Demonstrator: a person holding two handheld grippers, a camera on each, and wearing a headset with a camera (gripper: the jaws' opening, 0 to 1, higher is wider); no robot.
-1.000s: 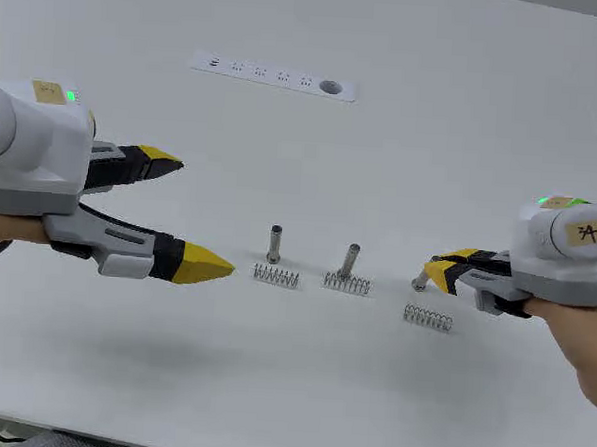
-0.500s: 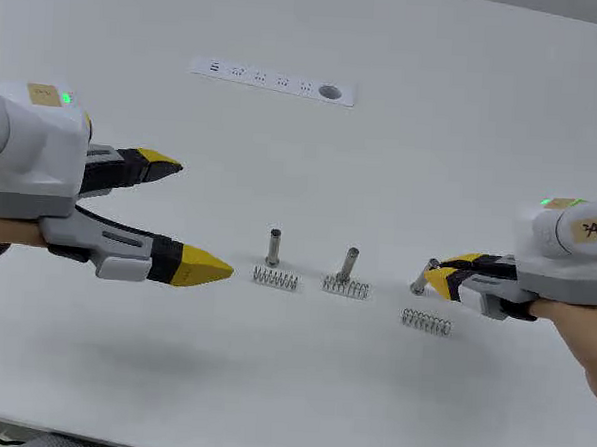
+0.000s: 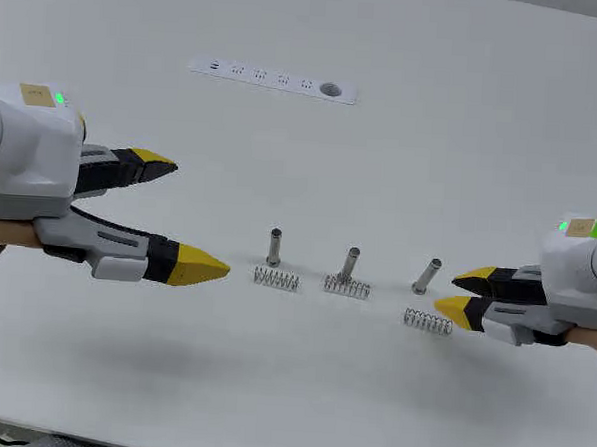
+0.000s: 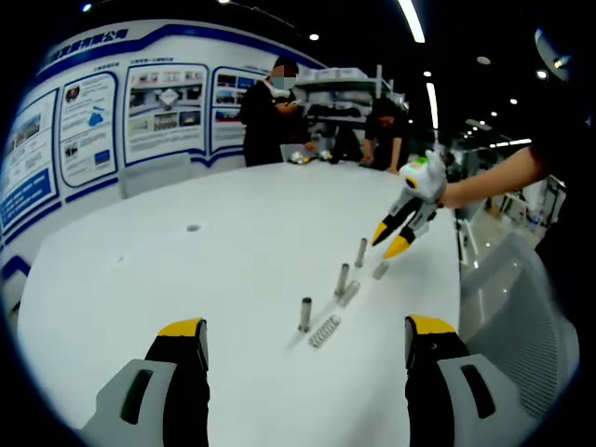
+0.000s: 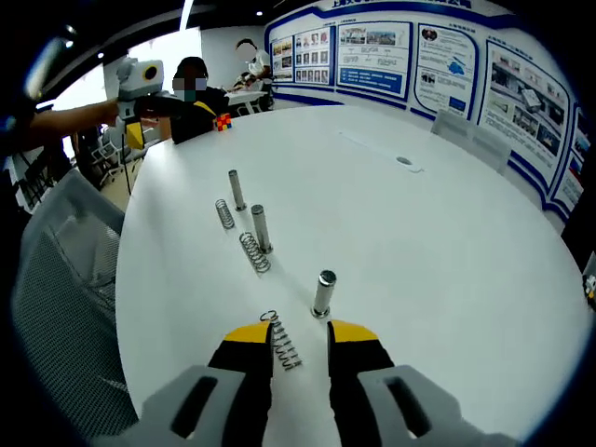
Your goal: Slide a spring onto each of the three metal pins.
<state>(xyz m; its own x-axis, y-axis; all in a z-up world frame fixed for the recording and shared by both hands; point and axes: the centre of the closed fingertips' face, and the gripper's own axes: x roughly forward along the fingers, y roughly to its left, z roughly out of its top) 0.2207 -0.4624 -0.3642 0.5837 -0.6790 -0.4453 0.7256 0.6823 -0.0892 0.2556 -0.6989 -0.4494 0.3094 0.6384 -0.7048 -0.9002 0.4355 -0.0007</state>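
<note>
The right claw [image 3: 452,295] is empty, its jaws a little apart, low over the tabletop [image 3: 401,169]. In the head view the nearest spring [image 3: 428,320] lies flat just beside its tips at about 8 o'clock, and the nearest pin [image 3: 427,275] stands at 10 o'clock. No pin carries a spring, so this looks like the first pick. The next move calls for closing on that spring. The left claw [image 3: 199,218], wide apart and empty, hangs at 9 o'clock from the leftmost pin [image 3: 274,246].
</note>
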